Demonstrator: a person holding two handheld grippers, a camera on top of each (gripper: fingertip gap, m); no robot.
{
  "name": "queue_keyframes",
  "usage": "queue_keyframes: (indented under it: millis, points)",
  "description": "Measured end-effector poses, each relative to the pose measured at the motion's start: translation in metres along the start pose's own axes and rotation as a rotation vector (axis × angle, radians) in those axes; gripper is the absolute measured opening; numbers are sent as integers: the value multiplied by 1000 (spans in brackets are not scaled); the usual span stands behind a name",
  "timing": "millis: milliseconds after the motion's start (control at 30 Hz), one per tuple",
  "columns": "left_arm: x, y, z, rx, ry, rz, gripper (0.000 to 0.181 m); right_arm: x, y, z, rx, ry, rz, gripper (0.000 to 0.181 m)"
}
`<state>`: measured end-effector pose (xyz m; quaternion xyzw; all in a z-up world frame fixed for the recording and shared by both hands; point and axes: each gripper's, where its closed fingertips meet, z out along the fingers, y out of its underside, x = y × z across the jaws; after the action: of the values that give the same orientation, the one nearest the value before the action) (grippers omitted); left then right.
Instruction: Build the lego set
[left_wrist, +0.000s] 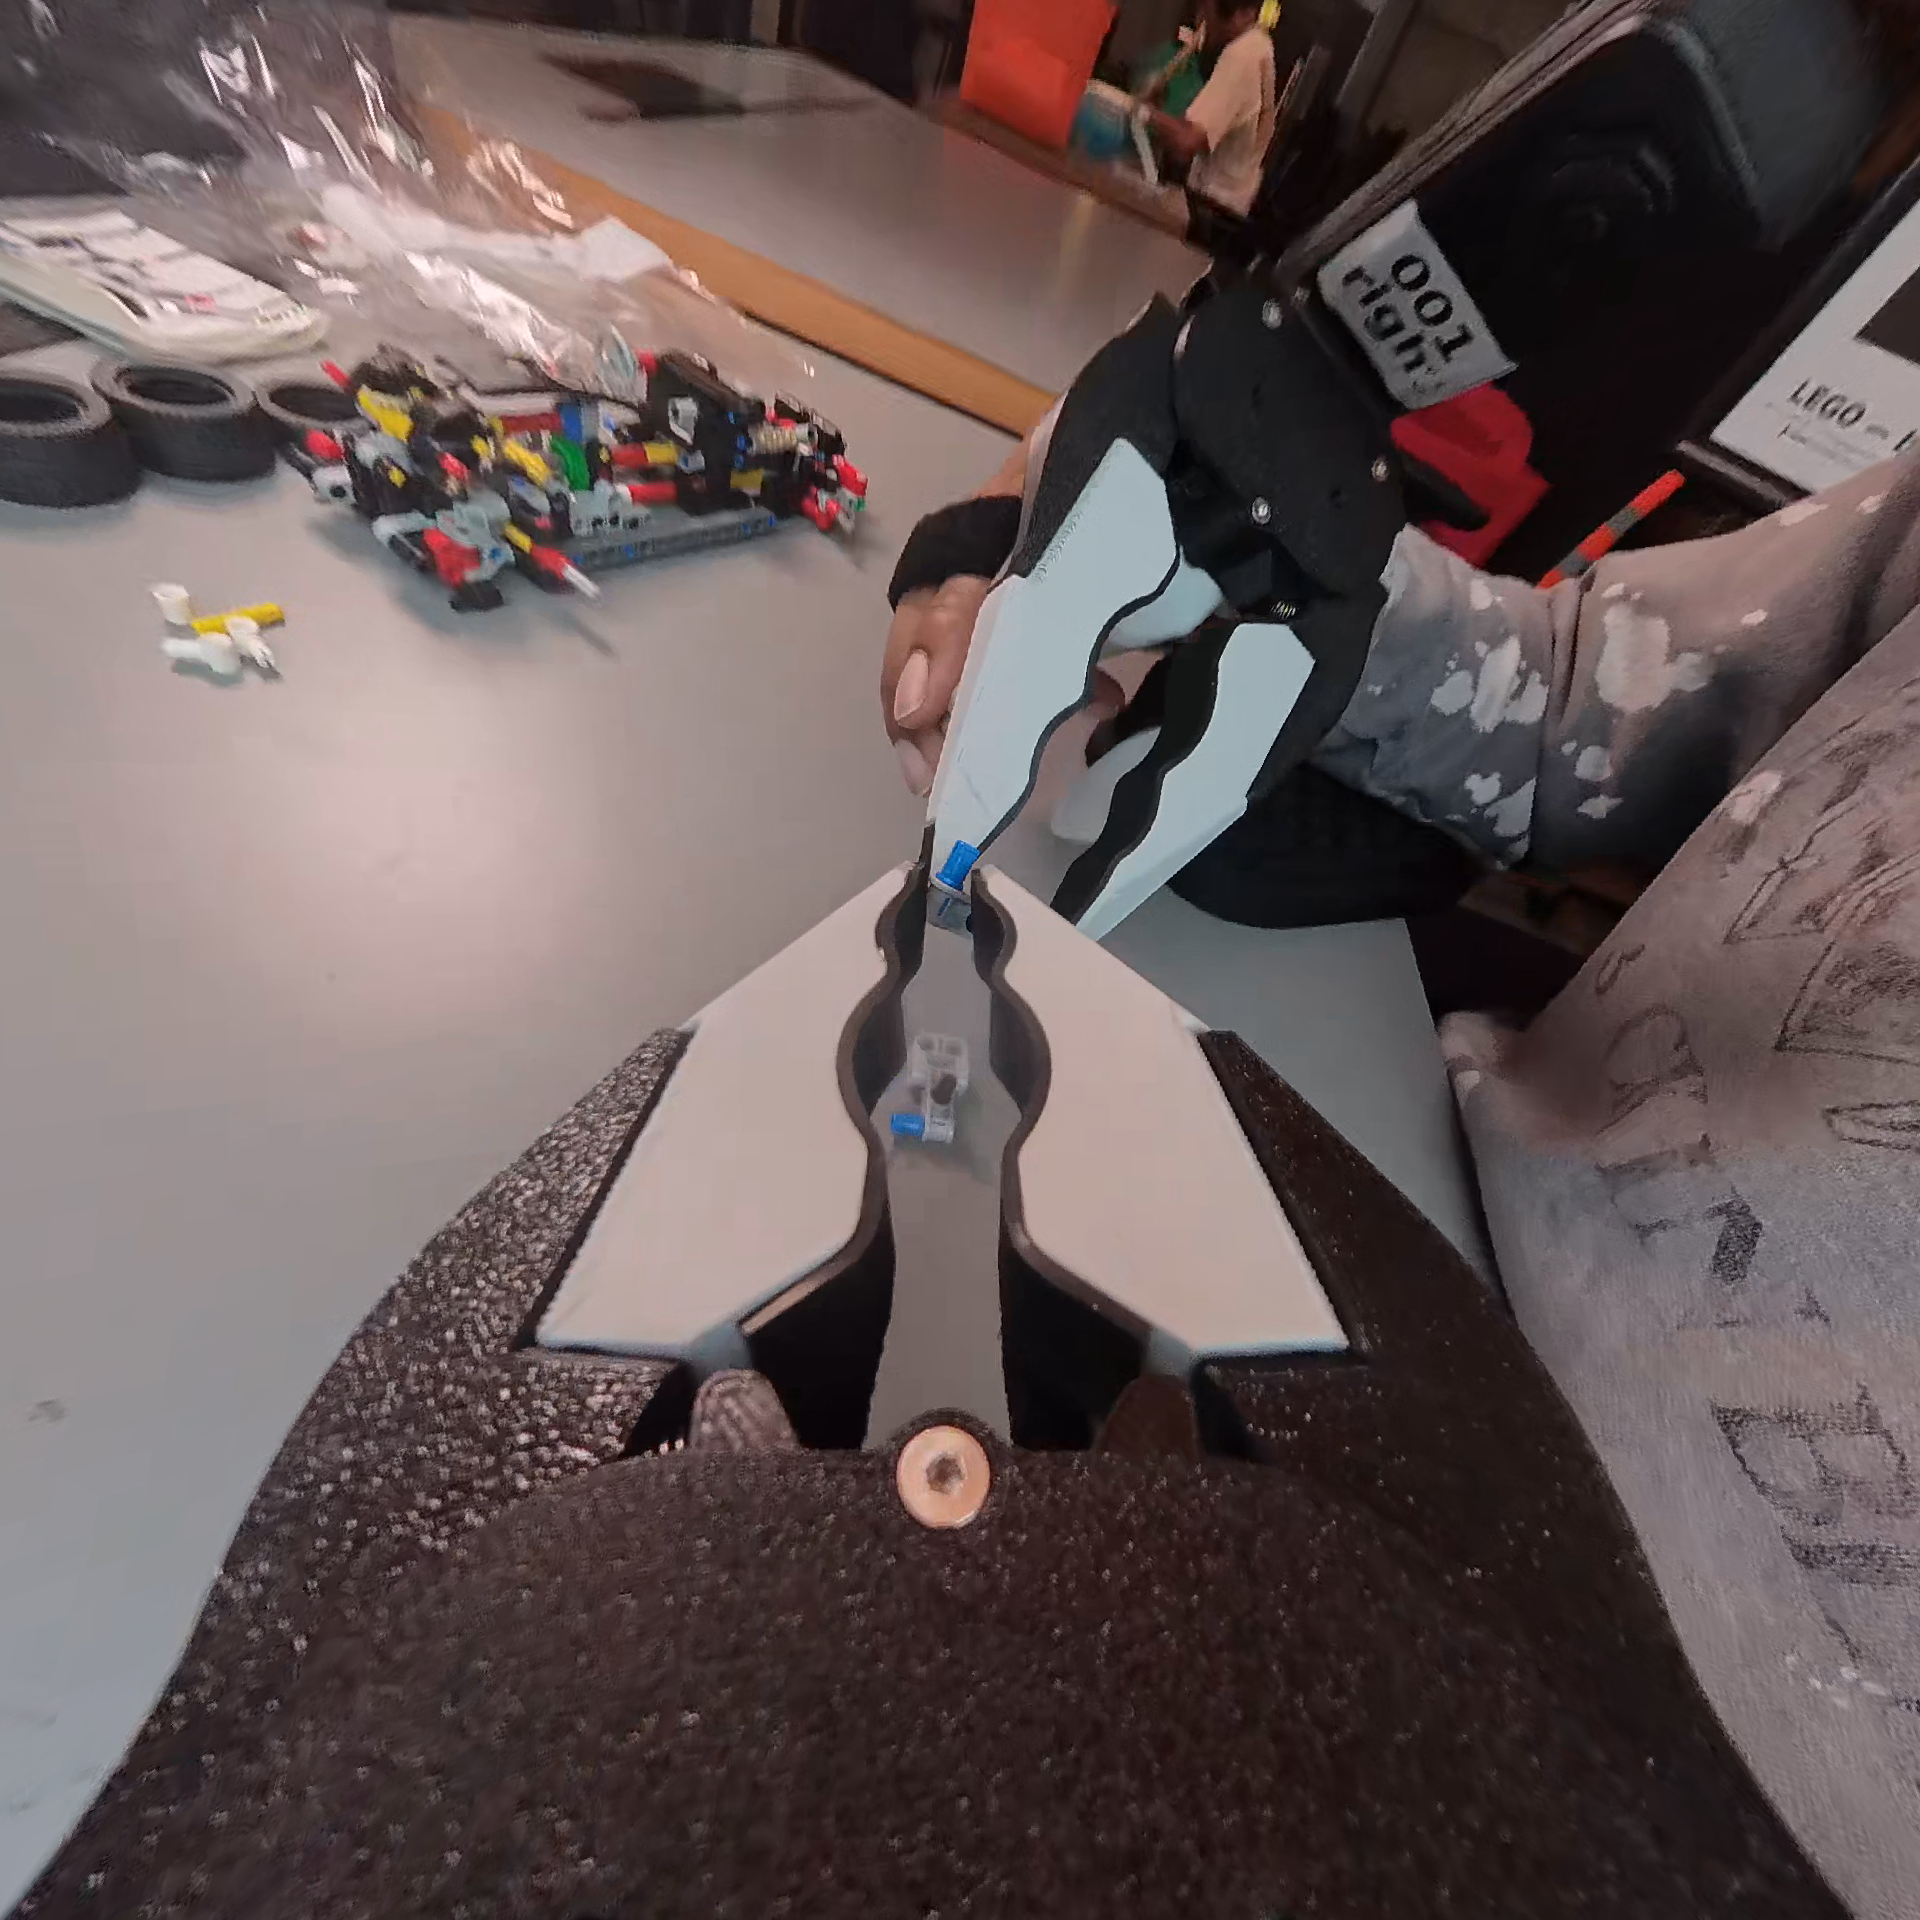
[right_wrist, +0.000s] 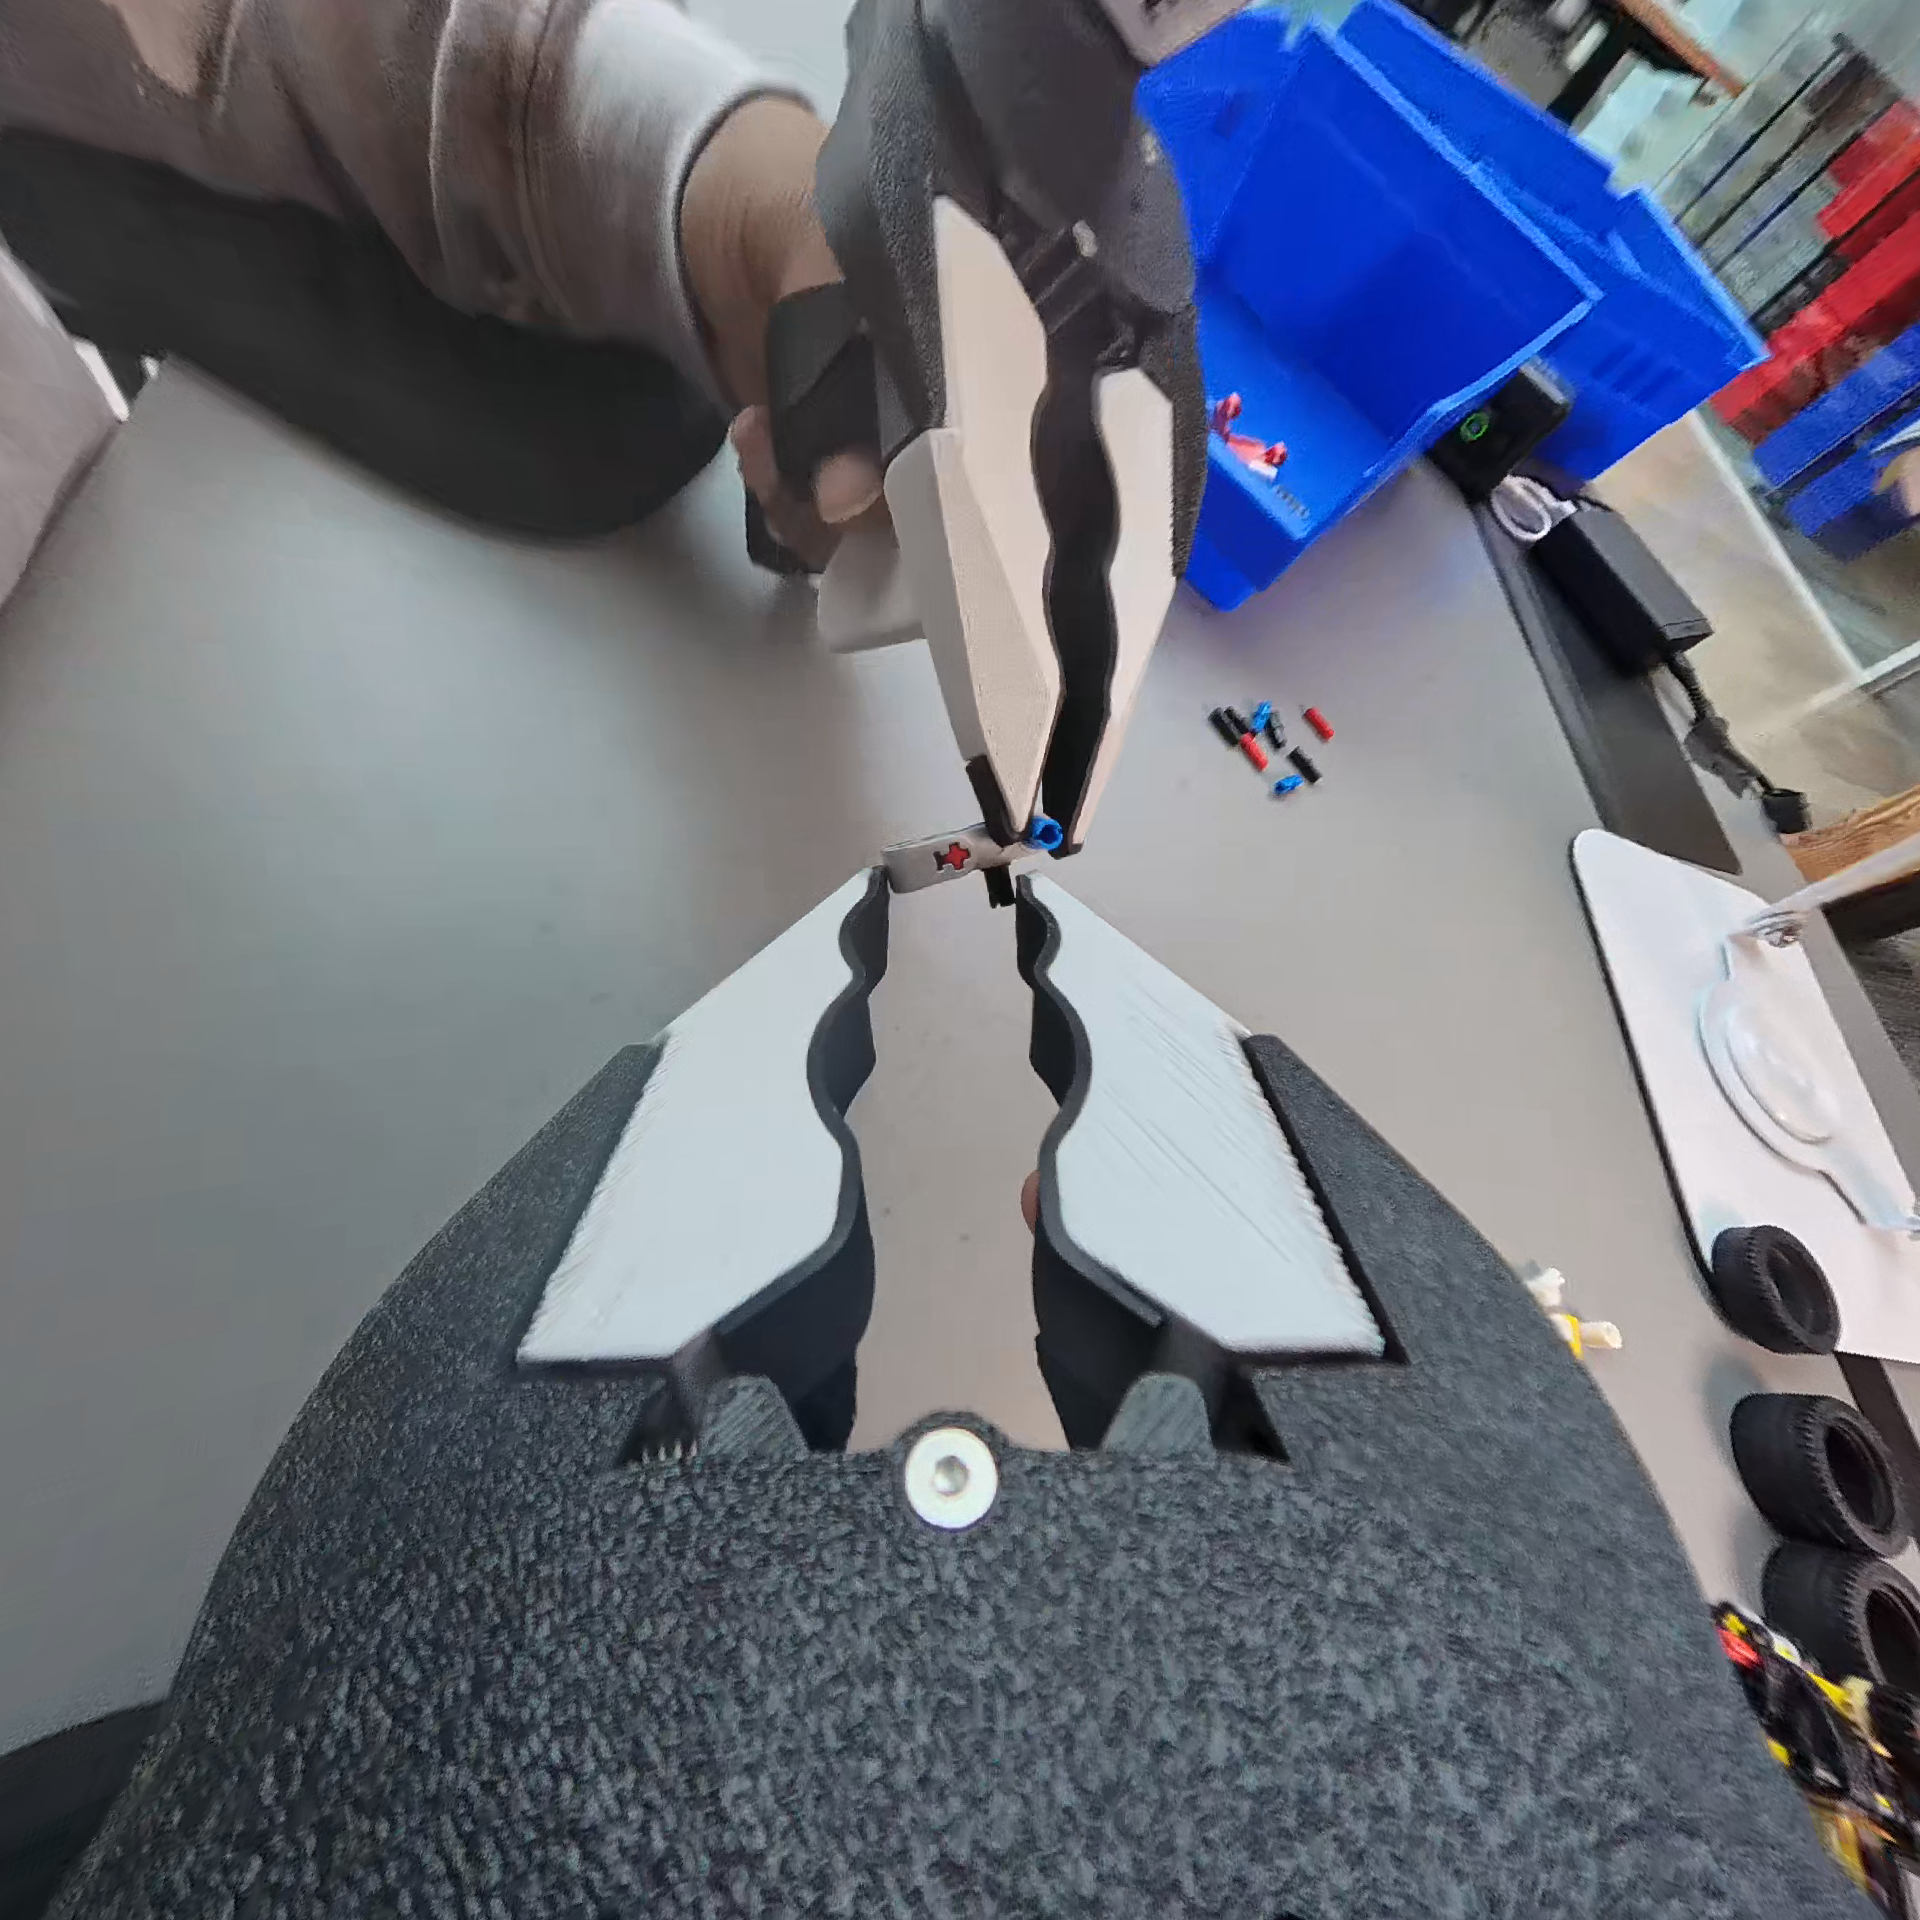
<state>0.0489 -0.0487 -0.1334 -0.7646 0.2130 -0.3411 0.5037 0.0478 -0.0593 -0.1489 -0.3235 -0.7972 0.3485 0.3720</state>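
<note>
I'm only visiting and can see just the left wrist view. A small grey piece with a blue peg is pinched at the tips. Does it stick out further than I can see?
Observer: Yes. In the right wrist view the grey piece runs out sideways from the left gripper, and a red cross-shaped end shows in its side.
Visitor: Are there spare pegs anywhere?
Observer: A small scatter of black, red and blue pegs lies on the table, farther off.
Visitor: What's behind those?
Observer: A blue bin with a few red pieces inside.
</note>
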Motion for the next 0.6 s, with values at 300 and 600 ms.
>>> queue_keyframes:
  millis: [300,600]
  points:
    - [32,-68,-46,479,204,32,5,3,-75,-29,589,-420,734,39]
    - [37,-62,-42,442,143,156,6,19,-91,-24,806,-622,1148,11]
